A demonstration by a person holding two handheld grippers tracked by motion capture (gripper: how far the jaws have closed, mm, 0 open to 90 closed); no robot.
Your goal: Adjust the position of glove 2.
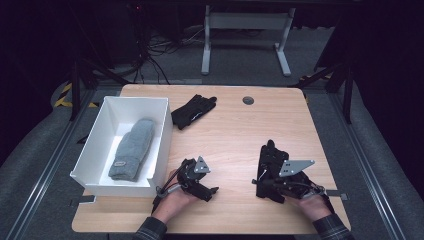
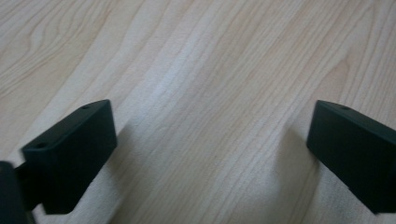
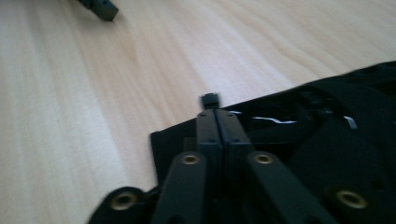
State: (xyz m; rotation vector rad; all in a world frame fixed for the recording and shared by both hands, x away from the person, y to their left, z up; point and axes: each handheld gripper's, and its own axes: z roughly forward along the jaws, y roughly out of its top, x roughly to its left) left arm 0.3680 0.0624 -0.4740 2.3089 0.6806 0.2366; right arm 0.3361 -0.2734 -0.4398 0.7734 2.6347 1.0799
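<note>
Under the right gripper (image 1: 272,184), at the table's 4 o'clock corner, lies a black knit glove with a pale stripe (image 1: 270,159), fingers pointing to 12 o'clock; the jaws look pressed together on its cuff edge, seen up close in the right gripper view (image 3: 215,116). Toward 10 o'clock sits the white cardboard box (image 1: 161,131), holding a grey wool mitten (image 1: 131,150). Between them rests the left gripper (image 1: 212,192), jaws wide apart over bare light wooden table (image 2: 210,70). Another black glove (image 1: 194,111) lies beside the box's far corner.

Left tool (image 1: 204,186) wide open, right tool (image 1: 264,181) pinched.
</note>
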